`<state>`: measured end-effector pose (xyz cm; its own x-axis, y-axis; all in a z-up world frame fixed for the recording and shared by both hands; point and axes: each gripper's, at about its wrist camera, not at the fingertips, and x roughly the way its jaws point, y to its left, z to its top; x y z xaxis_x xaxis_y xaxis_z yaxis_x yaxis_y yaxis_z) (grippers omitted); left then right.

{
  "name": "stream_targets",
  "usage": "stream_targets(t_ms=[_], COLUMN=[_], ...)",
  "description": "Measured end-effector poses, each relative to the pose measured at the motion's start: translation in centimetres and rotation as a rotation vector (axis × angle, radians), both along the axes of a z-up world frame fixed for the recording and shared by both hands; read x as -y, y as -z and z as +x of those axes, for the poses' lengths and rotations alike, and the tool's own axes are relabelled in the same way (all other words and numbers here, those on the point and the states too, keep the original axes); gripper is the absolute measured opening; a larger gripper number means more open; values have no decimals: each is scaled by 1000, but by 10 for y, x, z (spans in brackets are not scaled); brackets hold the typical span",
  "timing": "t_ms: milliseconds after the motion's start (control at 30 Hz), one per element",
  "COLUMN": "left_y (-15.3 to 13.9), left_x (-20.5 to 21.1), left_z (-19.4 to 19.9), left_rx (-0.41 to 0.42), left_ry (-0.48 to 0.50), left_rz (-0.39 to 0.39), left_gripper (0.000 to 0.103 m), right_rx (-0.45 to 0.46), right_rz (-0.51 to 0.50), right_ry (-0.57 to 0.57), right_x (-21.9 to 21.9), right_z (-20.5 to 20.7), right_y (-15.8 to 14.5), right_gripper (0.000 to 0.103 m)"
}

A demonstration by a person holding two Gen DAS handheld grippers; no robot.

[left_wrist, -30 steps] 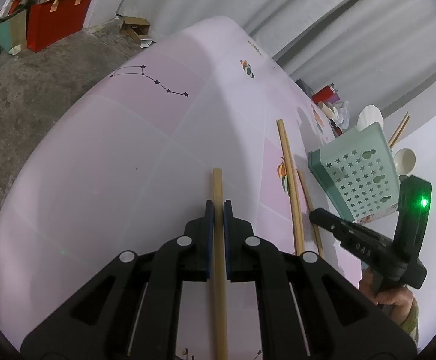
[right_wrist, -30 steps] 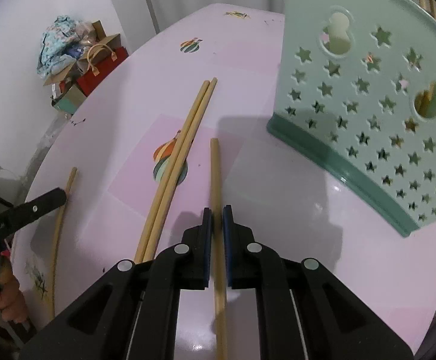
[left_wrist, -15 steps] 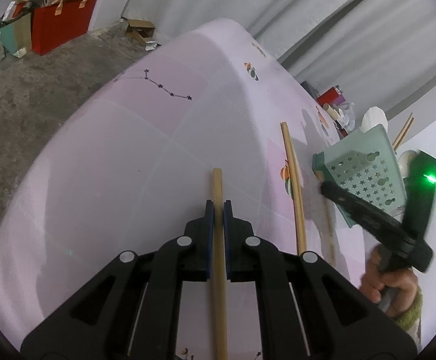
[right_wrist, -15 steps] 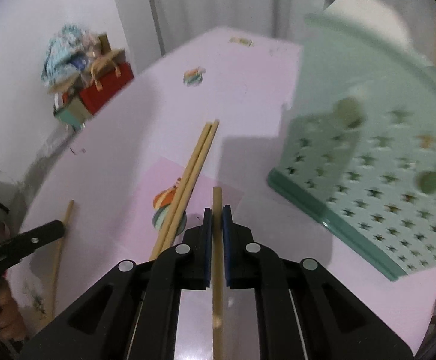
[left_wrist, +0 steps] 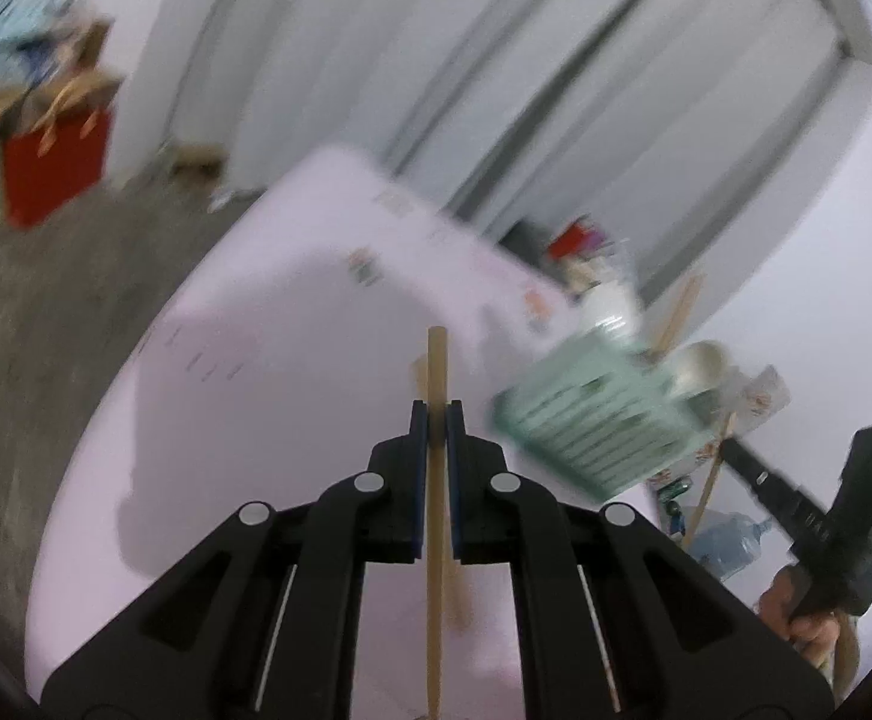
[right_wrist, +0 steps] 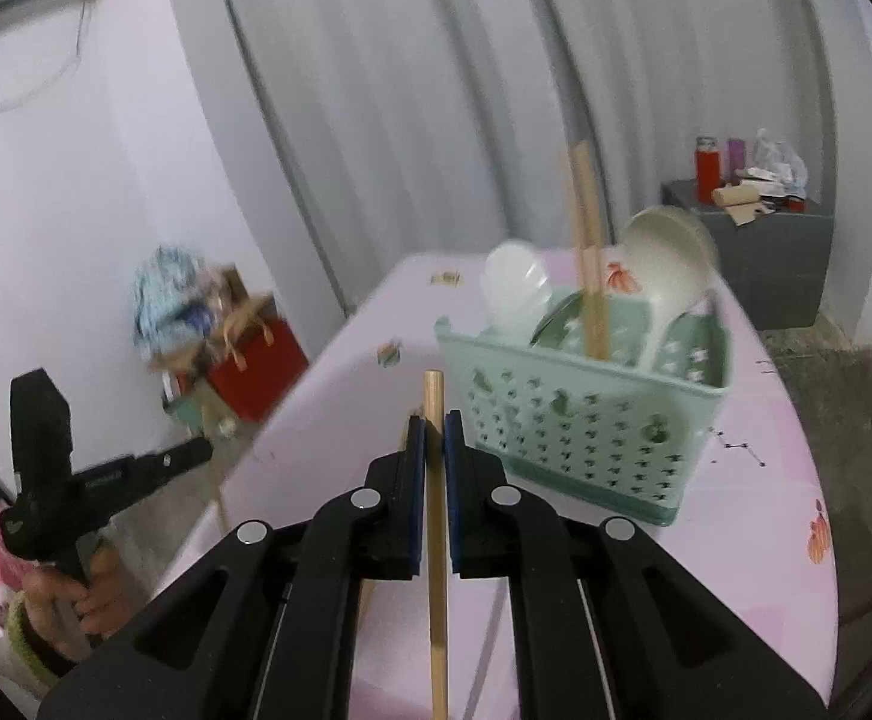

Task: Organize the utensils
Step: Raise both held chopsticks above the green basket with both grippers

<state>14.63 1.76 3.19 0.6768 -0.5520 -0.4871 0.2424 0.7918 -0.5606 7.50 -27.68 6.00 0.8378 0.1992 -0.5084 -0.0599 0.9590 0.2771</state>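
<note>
Left gripper [left_wrist: 436,414] clamped on a wooden chopstick [left_wrist: 436,480], stick running lengthwise between the blue pads, tip poking out ahead, held up off the pink table [left_wrist: 291,396]. Right gripper [right_wrist: 434,423] likewise clenched on its own chopstick [right_wrist: 436,510], also clear of the table. Just ahead and right of the right gripper stands a mint green basket [right_wrist: 580,438] with star cutouts, upright on the table. Inside it: two upright chopsticks [right_wrist: 589,276], a beige ladle [right_wrist: 670,276], a white spoon [right_wrist: 517,288]. Left view badly blurred; basket sits right of the held stick. A hand [right_wrist: 84,600] grips the left gripper's handle at lower left of the right view. Red bag [right_wrist: 255,369] on the floor beyond the table, grey curtain [right_wrist: 436,90] behind.
</note>
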Motion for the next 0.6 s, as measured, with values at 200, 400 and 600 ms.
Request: stream_targets(t_ms=[200,400,600], left_y=[-88,-154,-162], left_x=[48,110,165], left_z=[8,24,40], left_rx=[254,469,508], left_ry=[68,77,93], left_rz=[-18,-33,49], left_gripper=[4,4,4], right_rx=[79,112,120], right_rz=[76,127,167], right_ry=[44,72,80], right_x=[28,48,64], right_z=[-29,-40,-42], right_y=[-14,-12,-7], right_gripper=[7,7,7])
